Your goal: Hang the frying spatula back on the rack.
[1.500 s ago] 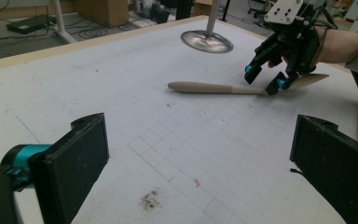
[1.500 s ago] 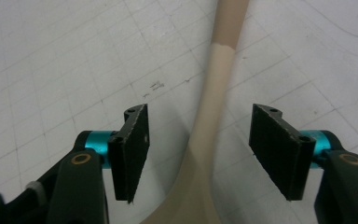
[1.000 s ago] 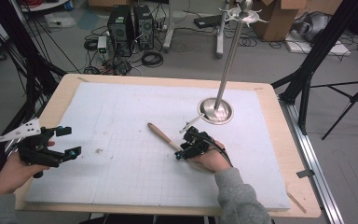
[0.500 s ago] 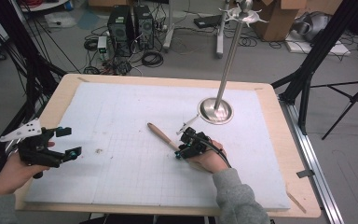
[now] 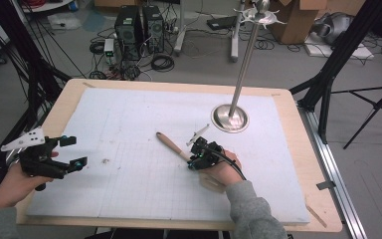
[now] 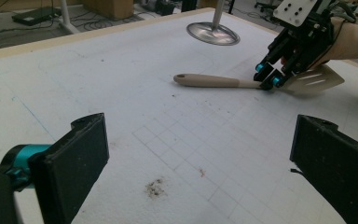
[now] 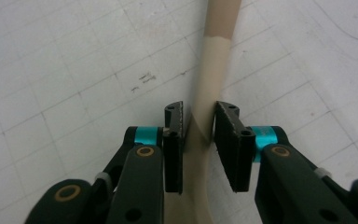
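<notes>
A spatula with a beige handle lies on the white mat, its handle pointing to the far left. My right gripper is shut on its narrow neck, just behind the handle. In the right gripper view the two jaws press on either side of the neck. The left gripper view shows the spatula's handle, its slotted blade and the right gripper pinching between them. My left gripper stands open over the mat's left edge, nothing between its jaws.
A metal stand with a round base and a tall pole rises behind the right hand. A small dark smudge marks the mat near the left gripper. Tripod legs and cables lie on the floor around the table.
The right gripper has shifted slightly to the left along the spatula. The left gripper and the spatula have hardly moved.
</notes>
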`<state>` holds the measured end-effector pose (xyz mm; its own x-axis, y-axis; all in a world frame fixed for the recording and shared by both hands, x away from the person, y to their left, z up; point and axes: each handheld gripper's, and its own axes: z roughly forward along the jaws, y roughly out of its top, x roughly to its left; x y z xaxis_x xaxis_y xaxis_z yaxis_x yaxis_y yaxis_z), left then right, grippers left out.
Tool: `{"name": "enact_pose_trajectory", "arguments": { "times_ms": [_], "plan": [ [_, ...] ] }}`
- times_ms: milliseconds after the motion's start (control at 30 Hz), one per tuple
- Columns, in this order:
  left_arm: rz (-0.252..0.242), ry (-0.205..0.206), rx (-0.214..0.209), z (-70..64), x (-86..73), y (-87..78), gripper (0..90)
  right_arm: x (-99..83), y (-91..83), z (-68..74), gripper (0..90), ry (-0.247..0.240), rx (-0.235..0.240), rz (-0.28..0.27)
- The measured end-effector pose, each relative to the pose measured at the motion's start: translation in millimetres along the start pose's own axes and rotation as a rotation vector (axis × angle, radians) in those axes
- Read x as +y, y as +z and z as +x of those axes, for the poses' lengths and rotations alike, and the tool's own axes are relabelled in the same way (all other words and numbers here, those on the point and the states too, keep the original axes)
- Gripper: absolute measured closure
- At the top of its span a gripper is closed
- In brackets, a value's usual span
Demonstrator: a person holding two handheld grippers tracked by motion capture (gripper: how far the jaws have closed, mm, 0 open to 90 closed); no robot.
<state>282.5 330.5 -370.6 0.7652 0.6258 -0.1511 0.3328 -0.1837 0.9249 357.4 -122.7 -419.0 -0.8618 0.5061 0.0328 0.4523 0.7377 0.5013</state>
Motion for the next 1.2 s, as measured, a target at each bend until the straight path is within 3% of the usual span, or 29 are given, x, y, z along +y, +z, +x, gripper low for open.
{"name": "enact_pose_trajectory", "arguments": {
  "times_ms": [200,333,567,933,1200],
  "plan": [
    [0.005,-0.001,0.001,-0.1,-0.5,0.4,4.9,2.0,-0.5,3.8,77.6,0.002,-0.019,0.013],
    [0.009,0.002,0.000,-0.1,-0.5,1.0,4.8,2.7,-0.5,5.4,78.1,-0.023,-0.026,0.016],
    [0.008,0.004,0.000,-0.1,-0.2,0.8,4.8,2.6,-2.4,5.0,78.2,-0.017,0.008,0.005],
    [0.007,0.004,-0.004,-0.5,0.6,2.1,4.9,-3.2,-19.2,-2.6,78.1,0.023,0.027,-0.068],
    [-0.001,0.013,-0.012,-0.3,2.1,4.1,4.8,-9.8,-31.6,-7.2,78.1,0.019,0.050,-0.106]
  ]
}}
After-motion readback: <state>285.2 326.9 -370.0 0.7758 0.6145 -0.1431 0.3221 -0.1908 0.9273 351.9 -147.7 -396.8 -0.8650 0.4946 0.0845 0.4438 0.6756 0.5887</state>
